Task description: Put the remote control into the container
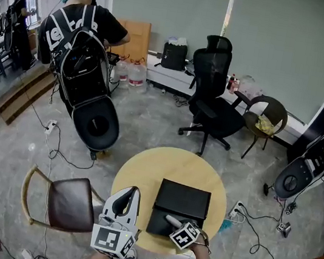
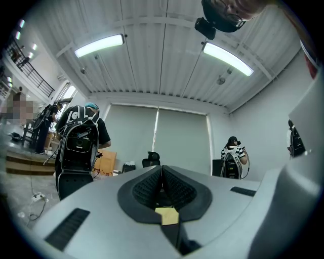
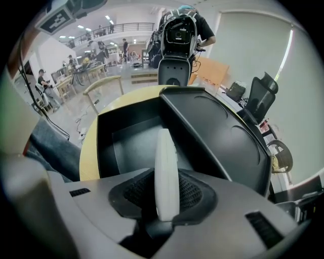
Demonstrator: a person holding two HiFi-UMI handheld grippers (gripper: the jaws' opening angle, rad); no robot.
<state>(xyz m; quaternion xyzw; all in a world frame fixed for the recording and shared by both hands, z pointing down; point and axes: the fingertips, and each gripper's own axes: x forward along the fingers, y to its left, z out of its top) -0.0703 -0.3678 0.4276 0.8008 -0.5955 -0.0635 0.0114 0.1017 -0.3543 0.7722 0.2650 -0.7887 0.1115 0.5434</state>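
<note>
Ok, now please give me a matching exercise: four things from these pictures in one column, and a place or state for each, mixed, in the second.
1. remote control
2. left claw
3. container
4. brown chair

a. shut, holding nothing
b. open, on the round table
c. on the floor beside the table
d. clamped in the right claw

Pairs: 1-d, 2-a, 3-b, 4-c

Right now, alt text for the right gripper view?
The right gripper holds a white remote control edge-on between its jaws, pointing at an open black container on a round yellow table. The container's lid stands raised at the picture's right; a person wearing a backpack rig stands beyond.
</note>
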